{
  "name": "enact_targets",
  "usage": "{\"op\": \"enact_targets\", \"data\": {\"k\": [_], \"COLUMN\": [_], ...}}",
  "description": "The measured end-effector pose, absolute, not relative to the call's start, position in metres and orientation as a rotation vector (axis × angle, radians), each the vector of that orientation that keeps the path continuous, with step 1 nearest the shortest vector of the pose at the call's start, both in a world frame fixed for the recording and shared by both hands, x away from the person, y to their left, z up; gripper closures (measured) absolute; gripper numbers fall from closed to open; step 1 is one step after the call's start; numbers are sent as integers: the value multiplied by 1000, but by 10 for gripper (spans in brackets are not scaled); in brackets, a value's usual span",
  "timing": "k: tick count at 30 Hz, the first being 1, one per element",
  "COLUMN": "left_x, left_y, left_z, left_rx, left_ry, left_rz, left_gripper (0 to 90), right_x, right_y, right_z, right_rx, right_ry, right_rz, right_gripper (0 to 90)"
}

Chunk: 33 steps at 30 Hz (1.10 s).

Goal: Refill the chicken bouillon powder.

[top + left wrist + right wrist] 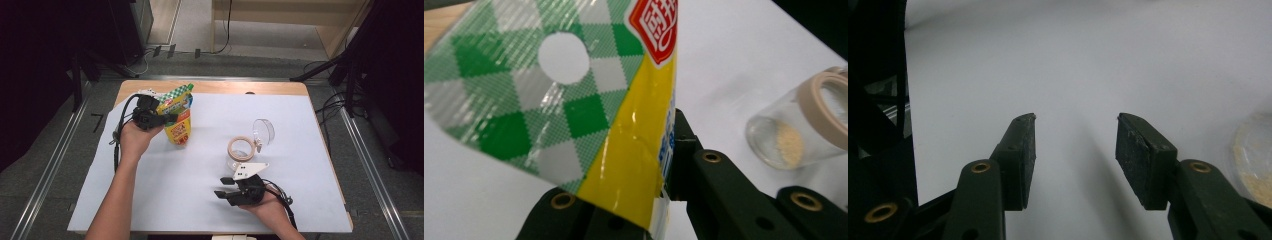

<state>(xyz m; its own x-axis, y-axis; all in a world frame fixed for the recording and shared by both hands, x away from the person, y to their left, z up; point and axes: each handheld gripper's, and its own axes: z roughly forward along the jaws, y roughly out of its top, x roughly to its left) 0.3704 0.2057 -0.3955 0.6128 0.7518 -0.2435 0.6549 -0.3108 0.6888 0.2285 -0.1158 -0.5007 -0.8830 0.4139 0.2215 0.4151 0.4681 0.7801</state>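
A yellow pouch [178, 122] with a green-and-white checked top is lifted at the table's back left. My left gripper [159, 119] is shut on its side. In the left gripper view the pouch [574, 95] fills the foreground, pinched between the two black jaws of that gripper [651, 197]. A glass jar [239, 150] with a beige rim sits mid-table, its clear lid [263, 131] swung open behind it. The jar [791, 132] holds some pale powder. My right gripper [223, 187] rests near the front edge, open and holding nothing [1075, 147], just in front of the jar.
A white sheet [200, 200] covers most of the wooden table [225, 87]. Beyond the table lie grey floor, cables and dark stands. The jar's rim [1253, 155] shows at the right edge of the right gripper view.
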Motion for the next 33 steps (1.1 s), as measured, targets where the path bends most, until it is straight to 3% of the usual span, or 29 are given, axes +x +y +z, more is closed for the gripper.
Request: {"op": "enact_targets", "data": {"k": [20,33], "left_x": [318,295], "left_y": [183,170], "left_z": [-356,-343], "left_rx": [2104,2150], "left_ry": [919,835], "left_rz": [58,18], "left_gripper": [892,894], "right_x": [233,245], "right_y": [-122,-111], "right_z": [-499,-505], "right_rx": [-798,-932], "right_ry": [-2690,-2636], "right_rz": [-1469,-1500], "right_gripper": [516,596]}}
